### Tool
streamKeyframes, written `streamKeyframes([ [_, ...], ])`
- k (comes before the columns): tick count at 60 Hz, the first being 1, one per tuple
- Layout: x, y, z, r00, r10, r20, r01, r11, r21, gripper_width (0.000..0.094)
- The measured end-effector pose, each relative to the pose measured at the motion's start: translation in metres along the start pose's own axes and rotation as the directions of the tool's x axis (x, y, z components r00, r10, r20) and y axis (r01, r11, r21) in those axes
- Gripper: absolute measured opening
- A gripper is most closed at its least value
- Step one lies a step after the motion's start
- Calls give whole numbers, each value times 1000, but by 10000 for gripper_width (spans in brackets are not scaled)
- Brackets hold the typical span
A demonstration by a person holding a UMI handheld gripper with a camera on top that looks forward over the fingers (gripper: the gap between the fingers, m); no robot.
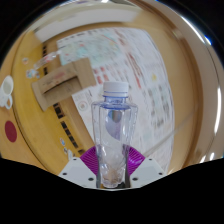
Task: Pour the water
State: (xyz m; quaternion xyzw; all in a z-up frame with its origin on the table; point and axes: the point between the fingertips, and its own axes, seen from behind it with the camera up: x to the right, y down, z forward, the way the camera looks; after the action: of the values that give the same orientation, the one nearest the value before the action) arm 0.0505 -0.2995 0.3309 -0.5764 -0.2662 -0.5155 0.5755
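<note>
Clear plastic water bottle (114, 135), white cap on, stands upright between the gripper (113, 168) jaws, purple pads close at both sides; can't tell if they press on it. Beyond it: wooden counter (25, 125) w/ a cardboard box (62, 82) and printed paper sheets (120, 55).

Nothing legible anywhere. Printed sheets (110, 55) on the surface (30, 140) beyond the bottle (114, 135): rows of small marks and reddish patches, too blurred to read. No label or brand to be made out on the clear bottle or its white cap (116, 90).
</note>
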Motion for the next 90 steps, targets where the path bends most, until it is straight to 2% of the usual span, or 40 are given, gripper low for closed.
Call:
streamKeyframes([
  [5, -35, -62, 15, 980, -198, -8, 197, 973, 122, 322],
  [11, -92, -134, 10, 888, -459, -19, 450, 861, 236, 322],
  [14, -131, -147, 14, 823, -567, -38, 551, 780, 297, 322],
  [20, -189, -167, 13, 651, -757, -58, 726, 597, 342, 322],
  [27, -239, -172, 14, 487, -868, -91, 823, 422, 379, 320],
  [36, -261, -161, 17, 442, -895, -60, 837, 387, 387, 322],
  [42, -255, -163, 16, 479, -876, -49, 815, 423, 397, 322],
  [50, -213, -187, 12, 676, -737, -11, 675, 613, 411, 324],
  [56, -162, -205, 10, 869, -483, 104, 405, 818, 408, 323],
  [59, -142, -213, 7, 939, -295, 178, 211, 900, 382, 324],
  [63, -116, -219, 0, 942, 20, 336, -137, 935, 328, 324],
  [66, -108, -219, -6, 871, 236, 430, -359, 904, 233, 323],
  [72, -105, -203, -5, 665, 537, 518, -642, 766, 30, 323],
  [76, -121, -185, -6, 514, 668, 538, -738, 664, -120, 325],
  [80, -155, -162, -7, 412, 740, 531, -773, 593, -227, 322],
  [86, -204, -130, -7, 335, 777, 534, -762, 556, -332, 322],
  [90, -246, -120, -13, 331, 777, 536, -742, 565, -361, 322],
])
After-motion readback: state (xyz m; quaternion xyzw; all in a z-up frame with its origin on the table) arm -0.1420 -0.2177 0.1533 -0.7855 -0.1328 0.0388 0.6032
